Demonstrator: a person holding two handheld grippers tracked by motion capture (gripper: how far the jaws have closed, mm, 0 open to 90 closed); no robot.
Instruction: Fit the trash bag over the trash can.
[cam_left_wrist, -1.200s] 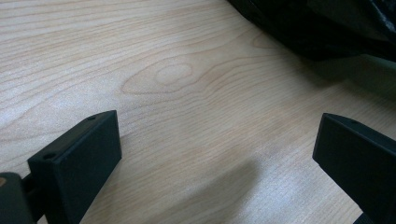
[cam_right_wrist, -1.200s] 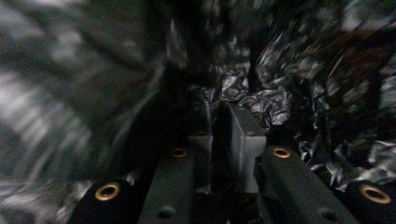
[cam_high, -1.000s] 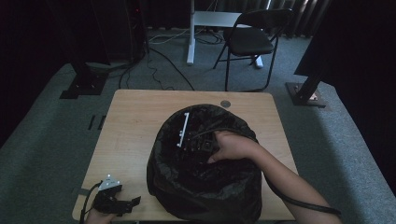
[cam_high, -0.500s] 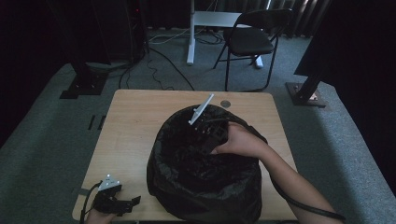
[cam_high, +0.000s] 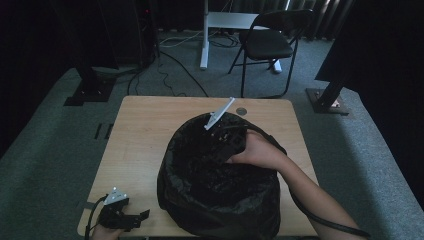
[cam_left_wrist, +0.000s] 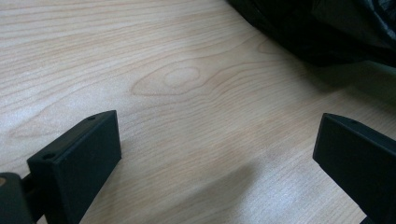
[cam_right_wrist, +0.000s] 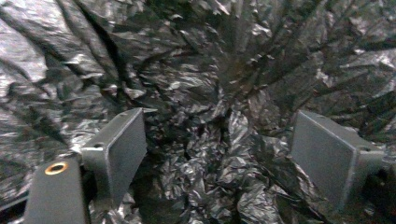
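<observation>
Both hand-held grippers stand open, so the right hand-held gripper (cam_high: 227, 142) should pinch one fold of the black bin bag (cam_high: 215, 200) firmly, while the left hand-held gripper (cam_high: 131, 218) waits on the worktop (cam_high: 140, 135).

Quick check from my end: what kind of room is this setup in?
Probably a studio or lab set up for recording, not a home: a lone wooden table on grey carpet, dark curtains, stand bases with cables, and a folding chair behind.

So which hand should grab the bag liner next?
Right. The right gripper is inside the black bag, jaws open over crumpled liner. The left gripper sits at the table's near corner, beside it.
</observation>
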